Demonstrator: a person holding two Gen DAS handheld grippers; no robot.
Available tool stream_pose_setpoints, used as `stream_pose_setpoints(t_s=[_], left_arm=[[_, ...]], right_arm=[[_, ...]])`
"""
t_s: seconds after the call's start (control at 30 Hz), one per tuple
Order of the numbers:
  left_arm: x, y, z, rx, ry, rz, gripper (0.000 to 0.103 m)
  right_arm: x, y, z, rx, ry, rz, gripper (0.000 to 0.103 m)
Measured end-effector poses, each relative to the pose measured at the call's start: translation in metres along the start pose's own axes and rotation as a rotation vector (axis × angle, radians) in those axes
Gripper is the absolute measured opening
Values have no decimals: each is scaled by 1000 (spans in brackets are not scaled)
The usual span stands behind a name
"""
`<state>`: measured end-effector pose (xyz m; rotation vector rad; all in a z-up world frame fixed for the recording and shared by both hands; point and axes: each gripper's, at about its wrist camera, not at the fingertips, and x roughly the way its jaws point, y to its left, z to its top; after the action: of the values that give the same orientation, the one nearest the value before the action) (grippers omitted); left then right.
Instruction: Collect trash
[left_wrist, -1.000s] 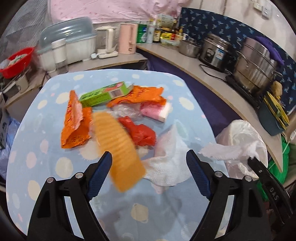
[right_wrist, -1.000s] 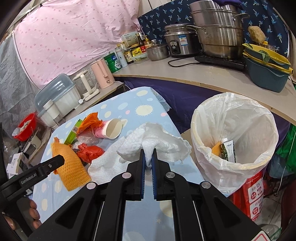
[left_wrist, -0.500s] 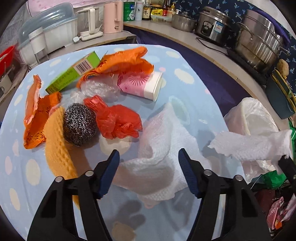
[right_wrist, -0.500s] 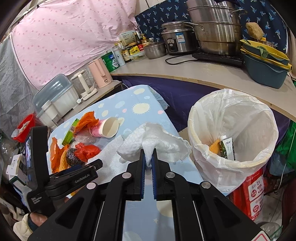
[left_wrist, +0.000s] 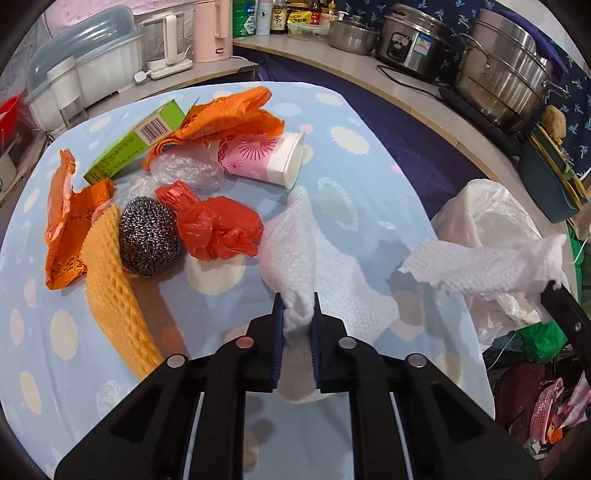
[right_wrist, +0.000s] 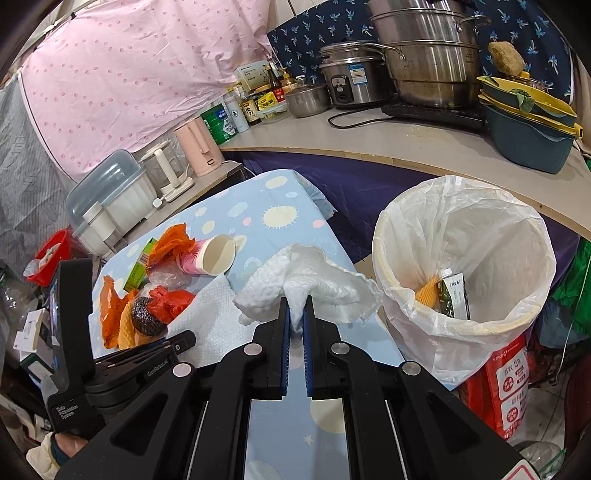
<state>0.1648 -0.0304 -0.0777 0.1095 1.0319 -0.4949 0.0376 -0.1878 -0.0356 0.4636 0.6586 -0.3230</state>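
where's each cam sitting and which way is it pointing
Left wrist: on the left claw, angled down across the table; its jaws are closing on a paper towel; the right claw's tip shows at right.
Right wrist: on the right claw, facing table and lined bin, clamping another paper towel; the left claw shows.
Shared: paper cup, steel scourer, red bag, bin.

The room was bright and the pictures were sharp. Edges bent round with dark corners. Soft shadows lay underneath.
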Motion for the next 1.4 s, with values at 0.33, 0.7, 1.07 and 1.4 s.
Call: stream_pose_setpoints(t_s=[0.33, 0.7, 1.07, 1.4], left_arm=[[-49, -32, 7, 51, -71, -62, 12], [-76, -106, 29, 151, -117, -203, 12], [-50, -199, 49, 297, -117, -301, 12], [1, -237, 45, 358, -43, -268, 14]], right_arm=[[-30, -15, 12, 28, -71, 8, 6], [-65, -77, 32, 115, -172, -90, 6], [-50, -156, 44, 224, -155, -208, 6], [-23, -178, 39, 260, -100, -229, 8]])
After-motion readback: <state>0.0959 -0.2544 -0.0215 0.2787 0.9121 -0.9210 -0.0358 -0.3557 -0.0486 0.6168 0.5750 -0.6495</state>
